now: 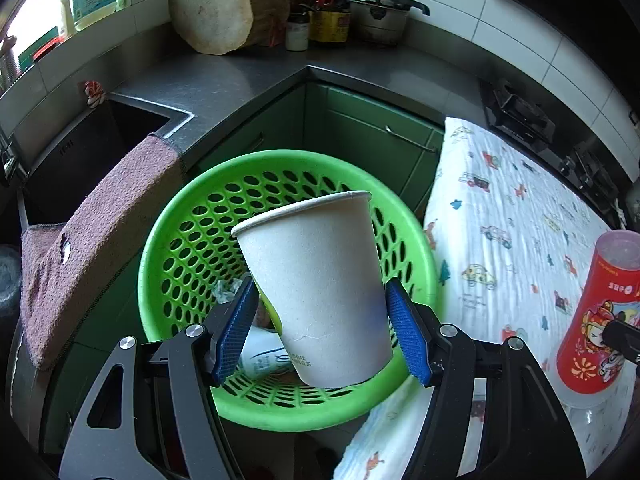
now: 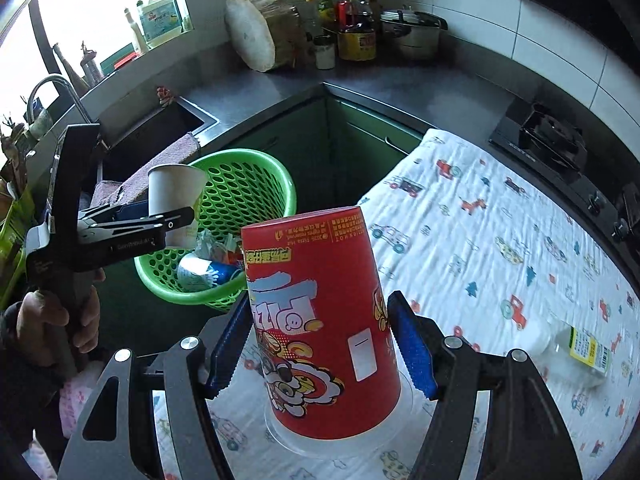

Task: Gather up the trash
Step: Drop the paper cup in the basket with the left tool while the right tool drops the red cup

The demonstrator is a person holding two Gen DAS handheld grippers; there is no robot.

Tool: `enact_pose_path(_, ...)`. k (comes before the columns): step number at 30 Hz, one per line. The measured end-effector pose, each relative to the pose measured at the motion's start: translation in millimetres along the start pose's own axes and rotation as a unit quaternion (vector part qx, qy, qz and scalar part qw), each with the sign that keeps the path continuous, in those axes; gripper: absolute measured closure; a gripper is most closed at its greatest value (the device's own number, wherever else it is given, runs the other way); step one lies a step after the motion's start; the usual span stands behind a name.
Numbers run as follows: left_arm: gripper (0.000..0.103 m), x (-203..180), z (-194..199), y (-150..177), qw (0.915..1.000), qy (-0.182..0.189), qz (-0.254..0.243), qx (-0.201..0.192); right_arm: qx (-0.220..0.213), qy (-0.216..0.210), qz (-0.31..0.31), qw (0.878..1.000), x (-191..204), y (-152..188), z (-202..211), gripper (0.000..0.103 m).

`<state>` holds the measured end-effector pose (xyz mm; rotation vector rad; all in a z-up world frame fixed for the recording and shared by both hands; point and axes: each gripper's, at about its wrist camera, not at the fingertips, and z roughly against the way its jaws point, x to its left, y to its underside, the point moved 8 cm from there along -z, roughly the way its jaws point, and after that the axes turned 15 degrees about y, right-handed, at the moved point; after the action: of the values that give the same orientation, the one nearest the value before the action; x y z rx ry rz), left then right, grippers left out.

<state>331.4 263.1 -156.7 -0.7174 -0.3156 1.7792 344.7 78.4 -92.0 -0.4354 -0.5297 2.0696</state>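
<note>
Left gripper (image 1: 322, 326) clamps white cup (image 1: 316, 284) above green basket (image 1: 180, 240). Right gripper (image 2: 324, 344) pads bracket upside-down red cup (image 2: 320, 320) on cloth (image 2: 480, 240); contact unclear.

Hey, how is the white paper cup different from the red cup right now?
The white paper cup is plain, while the red cup carries cartoon prints. The white paper cup is mouth-up, tilted, held in the air over the green basket by the left gripper; the red cup stands upside down on the patterned cloth, between the right gripper's fingers. Both are tapered disposable cups.
</note>
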Motion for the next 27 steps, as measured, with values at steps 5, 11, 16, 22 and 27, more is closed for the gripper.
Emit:
enact_pose_path(5,0.038,30,1,2,0.9998,-0.009,0.018,0.001,-0.001,-0.013,0.005,1.0,29,-20,-9,0.037)
enact_pose_path(11,0.038,58,4,4,0.9991,-0.015,0.04,0.001,-0.001,-0.039,-0.007,0.999,61,-42,-22,0.037)
enact_pose_path(16,0.036,76,7,8,0.998,-0.01,0.062,0.001,0.002,-0.05,-0.01,0.999,87,-55,-34,0.037)
enact_pose_path(22,0.035,87,7,11,0.9968,-0.004,0.08,0.004,0.012,-0.06,-0.004,0.998,106,-60,-49,0.037)
enact_pose_path(27,0.03,92,6,13,0.9957,0.002,0.092,0.002,0.019,-0.068,-0.007,0.998,114,-61,-58,0.037)
